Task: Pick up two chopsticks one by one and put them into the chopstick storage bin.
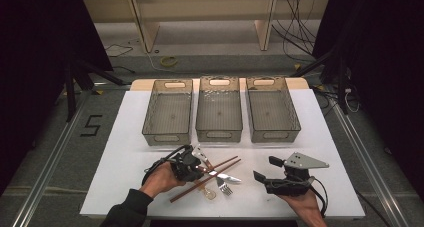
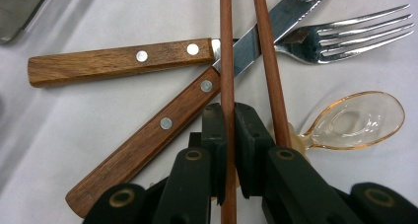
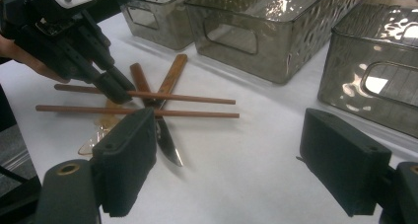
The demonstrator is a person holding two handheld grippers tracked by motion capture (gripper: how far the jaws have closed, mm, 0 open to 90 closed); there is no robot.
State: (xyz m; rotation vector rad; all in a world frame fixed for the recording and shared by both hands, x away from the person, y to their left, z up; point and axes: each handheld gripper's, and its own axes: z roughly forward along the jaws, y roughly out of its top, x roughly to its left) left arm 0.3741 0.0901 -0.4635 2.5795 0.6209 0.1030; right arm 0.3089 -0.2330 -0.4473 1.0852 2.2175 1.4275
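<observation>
2 jaws of left gripper (image 2: 227, 130) pinched on 1 chopstick (image 2: 226, 51), in the cutlery pile on tabletop (image 1: 125, 177). Grasp step done; next probably lift clear of knife (image 2: 162, 123), toward a bin (image 1: 168, 112). Right gripper (image 3: 236, 160) wide, holding nothing.

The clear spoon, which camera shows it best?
The left gripper view: the clear amber spoon lies close, its bowl unobstructed. In the high view it is tiny. In the right gripper view it is partly hidden behind the fingers.

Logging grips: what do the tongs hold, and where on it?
Left tongs pinch one chopstick partway along its length; right tongs hold nothing.
</observation>
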